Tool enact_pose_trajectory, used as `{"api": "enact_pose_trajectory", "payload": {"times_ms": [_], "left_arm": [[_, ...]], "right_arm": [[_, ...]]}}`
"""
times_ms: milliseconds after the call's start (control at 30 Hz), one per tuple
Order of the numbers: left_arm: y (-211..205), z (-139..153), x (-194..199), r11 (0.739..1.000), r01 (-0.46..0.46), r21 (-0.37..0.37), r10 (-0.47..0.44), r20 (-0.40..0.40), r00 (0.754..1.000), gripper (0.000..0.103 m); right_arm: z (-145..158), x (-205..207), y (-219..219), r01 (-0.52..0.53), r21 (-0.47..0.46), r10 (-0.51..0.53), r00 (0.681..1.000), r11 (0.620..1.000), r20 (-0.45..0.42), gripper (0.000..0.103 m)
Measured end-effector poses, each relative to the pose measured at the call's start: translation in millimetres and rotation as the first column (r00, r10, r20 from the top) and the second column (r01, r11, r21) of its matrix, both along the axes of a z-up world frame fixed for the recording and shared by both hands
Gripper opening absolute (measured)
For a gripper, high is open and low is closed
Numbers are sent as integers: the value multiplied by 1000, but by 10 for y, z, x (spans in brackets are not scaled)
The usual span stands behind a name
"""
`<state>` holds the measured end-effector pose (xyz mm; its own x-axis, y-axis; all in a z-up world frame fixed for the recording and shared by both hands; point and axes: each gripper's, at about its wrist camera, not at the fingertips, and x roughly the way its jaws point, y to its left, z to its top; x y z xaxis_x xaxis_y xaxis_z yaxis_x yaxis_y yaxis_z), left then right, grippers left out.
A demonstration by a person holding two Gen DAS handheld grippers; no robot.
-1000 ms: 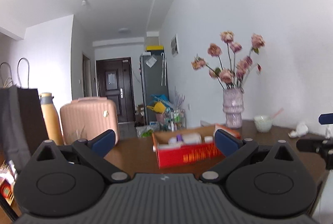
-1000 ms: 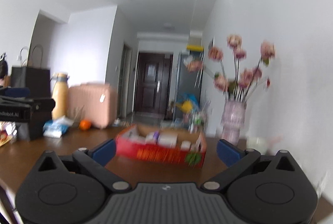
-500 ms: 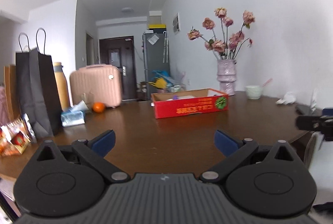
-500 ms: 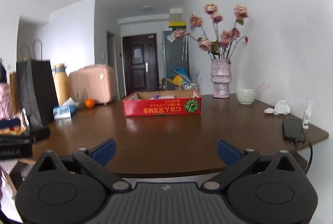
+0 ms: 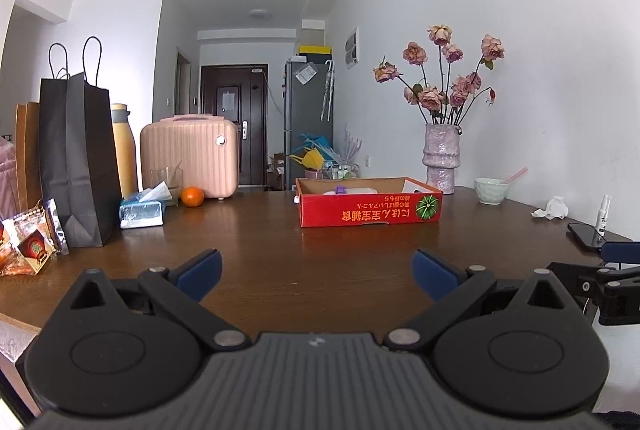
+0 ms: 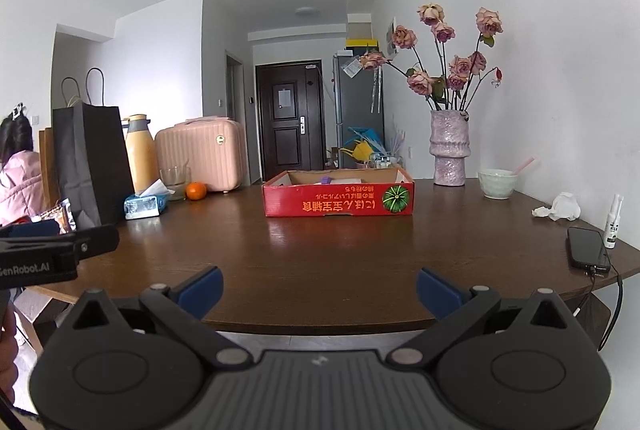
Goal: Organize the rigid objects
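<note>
Hovering short of the red cardboard box, left gripper and right gripper gape wide, empty; the box's contents are perhaps small packages.

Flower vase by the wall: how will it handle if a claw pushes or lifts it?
The vase is tall with a narrow waist and long-stemmed flowers above, so it is probably top-heavy and apt to tip if pushed high. It looks like ceramic or glass: likely rigid, fragile and heavy. Its ridged surface may aid grip.
</note>
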<state>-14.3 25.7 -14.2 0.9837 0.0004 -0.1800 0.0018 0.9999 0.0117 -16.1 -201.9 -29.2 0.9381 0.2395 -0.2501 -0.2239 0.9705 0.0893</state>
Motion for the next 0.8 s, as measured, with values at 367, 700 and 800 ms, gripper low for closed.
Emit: {"api": "enact_pose_trajectory", "payload": {"times_ms": [367,700,800], "left_arm": [[0,0,-12,1000,-3,5,3,6,1000,103],[-24,0,-20,1000,7,14,-7,5,1000,103],[-18,0,-27,1000,5,13,-5,6,1000,103]], "right_arm": [[7,38,-24,0,16,0,1000,1000,-6,103],[-5,45,-31,3,25,-3,1000,1000,-10,103],[-10,46,-39,4,27,-4,1000,1000,-12,103]]}}
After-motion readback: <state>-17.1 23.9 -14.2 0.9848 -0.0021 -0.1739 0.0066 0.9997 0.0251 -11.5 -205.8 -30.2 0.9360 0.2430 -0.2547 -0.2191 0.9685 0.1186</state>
